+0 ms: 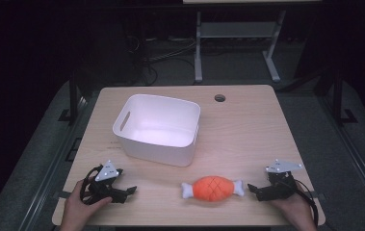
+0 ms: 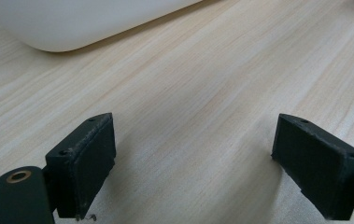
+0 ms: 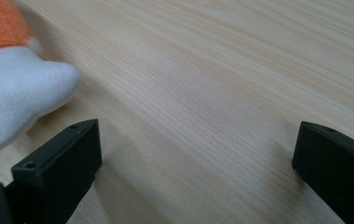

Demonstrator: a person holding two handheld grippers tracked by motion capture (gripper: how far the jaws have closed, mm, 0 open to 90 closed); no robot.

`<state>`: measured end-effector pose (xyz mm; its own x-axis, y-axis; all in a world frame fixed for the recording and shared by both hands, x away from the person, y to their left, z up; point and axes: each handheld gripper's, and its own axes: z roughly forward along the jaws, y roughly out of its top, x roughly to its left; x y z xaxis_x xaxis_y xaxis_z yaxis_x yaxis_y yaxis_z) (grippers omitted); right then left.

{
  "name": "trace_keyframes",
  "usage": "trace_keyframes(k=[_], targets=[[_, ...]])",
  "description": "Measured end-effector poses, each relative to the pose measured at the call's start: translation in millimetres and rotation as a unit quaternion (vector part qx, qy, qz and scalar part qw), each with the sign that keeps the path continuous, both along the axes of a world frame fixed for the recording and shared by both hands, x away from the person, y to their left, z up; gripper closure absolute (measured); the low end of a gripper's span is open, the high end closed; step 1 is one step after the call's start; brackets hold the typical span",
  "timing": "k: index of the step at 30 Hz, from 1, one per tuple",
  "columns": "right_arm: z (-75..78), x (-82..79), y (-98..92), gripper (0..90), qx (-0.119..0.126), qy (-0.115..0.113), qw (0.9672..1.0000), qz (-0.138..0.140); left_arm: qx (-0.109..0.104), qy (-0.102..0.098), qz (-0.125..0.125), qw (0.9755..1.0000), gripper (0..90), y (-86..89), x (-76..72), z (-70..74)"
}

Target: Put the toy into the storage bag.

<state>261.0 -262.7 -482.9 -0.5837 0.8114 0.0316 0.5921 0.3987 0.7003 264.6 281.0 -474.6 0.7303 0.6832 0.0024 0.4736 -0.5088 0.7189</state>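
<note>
Toy meat (image 1: 212,188) lies at 6 o'clock on your table (image 1: 247,130); both hand-held grippers, left (image 1: 122,191) and right (image 1: 257,190), rest wide and empty, likely awaiting a grasp.

We find bare table (image 1: 247,130) between our jaws on both sides. The white bin (image 1: 157,129) blocks the rear left, and the plush meat toy (image 1: 212,188) lies just beside the right gripper (image 1: 253,188), leaving the right rear open.
</note>
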Motion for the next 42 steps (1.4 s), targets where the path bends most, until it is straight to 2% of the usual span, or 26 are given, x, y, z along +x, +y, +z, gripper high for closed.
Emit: trace_keyframes(k=[3,4,6,7,9,10,11,15,17,24,26,29,39,42], targets=[[0.1,-0.5,1.0,0.9,0.0,0.001,1.0,-0.006,0.0,0.0,0.0,1.0,12.6,0.0,0.0,0.0],[0.1,-1.3,2.3,2.5,0.0,0.0,0.9999,-0.012,0.0,0.0,0.0,1.0,12.6,0.0,0.0,0.0],[1.6,-3.0,2.0,11.4,0.003,-0.004,1.0,-0.007,0.0,0.0,0.0,1.0,12.6,0.0,0.0,0.0],[1.6,-3.0,2.0,11.4,0.003,-0.004,1.0,-0.007,0.0,0.0,0.0,1.0,12.6,0.0,0.0,0.0],[5.2,-5.1,0.5,24.4,0.002,-0.002,1.0,-0.001,0.0,0.0,0.0,1.0,12.6,-0.1,0.0,0.0],[9.5,-6.3,-2.0,38.0,0.01,0.009,0.9999,0.01,0.0,0.0,0.0,1.0,12.6,-0.1,0.0,0.0],[9.5,-6.3,-2.0,38.0,0.01,0.009,0.9999,0.01,0.0,0.0,0.0,1.0,12.6,-0.1,0.0,0.0],[15.3,-11.1,-5.7,74.6,0.032,0.009,0.999,0.03,0.0,0.0,0.0,1.0,12.6,0.0,0.1,0.0],[18.3,-12.8,-7.1,88.2,0.044,0.011,0.9982,0.04,0.0,0.0,0.0,1.0,12.6,0.0,0.1,0.0],[30.7,-18.8,-6.0,89.7,0.082,0.011,0.9927,0.088,0.0,0.0,0.0,1.0,12.6,0.0,0.0,0.0],[33.9,-22.4,-2.5,89.6,0.091,0.01,0.9903,0.105,0.0,0.0,0.0,1.0,12.6,-0.1,0.0,0.0],[36.5,-26.7,4.4,89.6,0.091,0.009,0.9878,0.126,0.0,0.0,0.0,1.0,12.6,0.0,0.0,0.0],[38.9,-34.6,26.6,89.6,0.099,0.017,0.9803,0.17,0.0,0.0,0.0,1.0,12.6,0.0,0.0,0.0],[36.0,-35.1,32.5,89.6,0.093,0.024,0.9794,0.178,0.0,0.0,0.0,1.0,12.6,0.0,0.0,0.0]])
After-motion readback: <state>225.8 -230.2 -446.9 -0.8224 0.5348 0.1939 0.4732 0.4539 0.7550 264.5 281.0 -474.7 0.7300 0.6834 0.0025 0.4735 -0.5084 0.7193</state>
